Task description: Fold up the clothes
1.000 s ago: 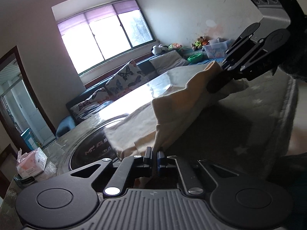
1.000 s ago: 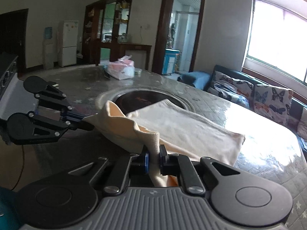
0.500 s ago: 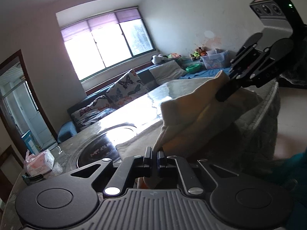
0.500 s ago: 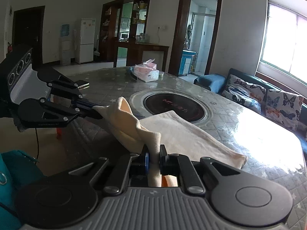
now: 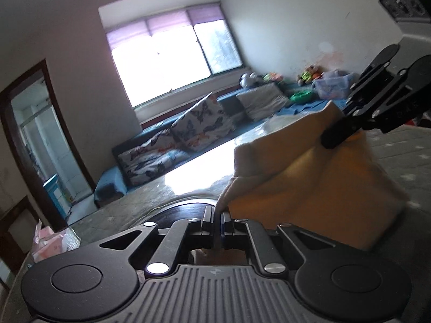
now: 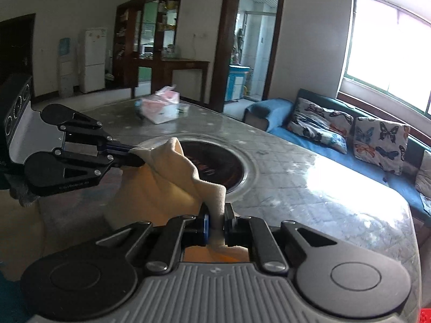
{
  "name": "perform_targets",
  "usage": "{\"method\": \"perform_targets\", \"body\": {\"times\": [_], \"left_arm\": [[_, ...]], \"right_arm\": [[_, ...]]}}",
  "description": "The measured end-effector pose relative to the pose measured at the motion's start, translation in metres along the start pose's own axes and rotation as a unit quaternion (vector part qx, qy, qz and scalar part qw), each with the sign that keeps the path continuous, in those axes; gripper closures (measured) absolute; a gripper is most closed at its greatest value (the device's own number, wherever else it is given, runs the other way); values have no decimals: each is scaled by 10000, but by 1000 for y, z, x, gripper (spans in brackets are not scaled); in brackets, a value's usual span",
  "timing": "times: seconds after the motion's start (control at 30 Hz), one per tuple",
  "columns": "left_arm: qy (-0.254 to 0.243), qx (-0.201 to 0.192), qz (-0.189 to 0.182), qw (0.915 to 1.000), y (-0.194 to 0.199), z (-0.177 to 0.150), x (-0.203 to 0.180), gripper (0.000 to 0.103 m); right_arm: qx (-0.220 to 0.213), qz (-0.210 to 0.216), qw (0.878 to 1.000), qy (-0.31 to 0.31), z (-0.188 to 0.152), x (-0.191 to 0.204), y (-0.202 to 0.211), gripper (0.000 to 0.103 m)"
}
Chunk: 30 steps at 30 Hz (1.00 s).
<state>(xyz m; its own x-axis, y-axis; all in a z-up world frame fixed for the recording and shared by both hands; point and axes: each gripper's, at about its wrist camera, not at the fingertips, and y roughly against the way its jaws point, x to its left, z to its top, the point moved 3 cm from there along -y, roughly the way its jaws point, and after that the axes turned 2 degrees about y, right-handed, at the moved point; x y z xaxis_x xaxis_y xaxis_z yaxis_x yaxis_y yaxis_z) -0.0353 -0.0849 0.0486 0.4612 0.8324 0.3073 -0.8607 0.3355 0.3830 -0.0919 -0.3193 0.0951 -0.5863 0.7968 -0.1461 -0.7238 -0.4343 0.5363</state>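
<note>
The cream garment (image 6: 172, 188) is lifted between the two tools, above the near edge of the patterned table (image 6: 309, 177); whether any of it touches the tabletop cannot be told. The left gripper (image 5: 217, 224) has its jaws pressed together on a thin pinch of cloth, the fabric rising out from between the tips and spreading ahead and to the right of them. The right gripper (image 6: 215, 222) is likewise clamped on a thicker gather, with cloth bunched above the tips and a fold tucked below them. Each tool shows in the other's view, closed on its own corner: the left at (image 6: 134, 154), the right at (image 5: 332, 137). Between the two pinch points the top edge sags and the body drapes below in soft folds. Assessment: the item is light, limp and without stiffness; it will follow the jaws and droop wherever unsupported. Surface looks matte and brushed, so slippage appears unlikely while the pinch is kept. Best hold is at the corners or along a hem, as now, drawn apart to keep the edge straight.
</note>
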Motion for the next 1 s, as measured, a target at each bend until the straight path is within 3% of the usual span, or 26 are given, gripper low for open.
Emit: {"method": "perform_targets", "body": {"times": [0.2,0.27,0.4,0.53,0.67,0.77,1.0], "left_arm": [[201,595,224,9978,-70,-11,6,94],[280,777,259,9962,-85,-18,6,87],[405,928,456,9938,-92,-25,11,84],[575,796,490,9940,-75,-19,19,81],[745,655,23,9951,-59,-5,5,81],[656,708,-265,9950,-64,0,-13,79],[766,1275,-308,9884,-103,-12,-6,79]], "right_arm": [[319,-314,9983,-379,-5,-34,-70,93],[506,-443,9961,-569,-14,-41,-94,91],[703,-778,9887,-1076,-37,-54,-114,86],[459,-925,9864,-1281,-42,-61,-94,85],[330,-659,9892,-1264,-38,-53,-82,85],[468,-455,9901,-1242,-38,-47,-92,85],[678,-527,9850,-1500,-48,-54,-115,85]]}}
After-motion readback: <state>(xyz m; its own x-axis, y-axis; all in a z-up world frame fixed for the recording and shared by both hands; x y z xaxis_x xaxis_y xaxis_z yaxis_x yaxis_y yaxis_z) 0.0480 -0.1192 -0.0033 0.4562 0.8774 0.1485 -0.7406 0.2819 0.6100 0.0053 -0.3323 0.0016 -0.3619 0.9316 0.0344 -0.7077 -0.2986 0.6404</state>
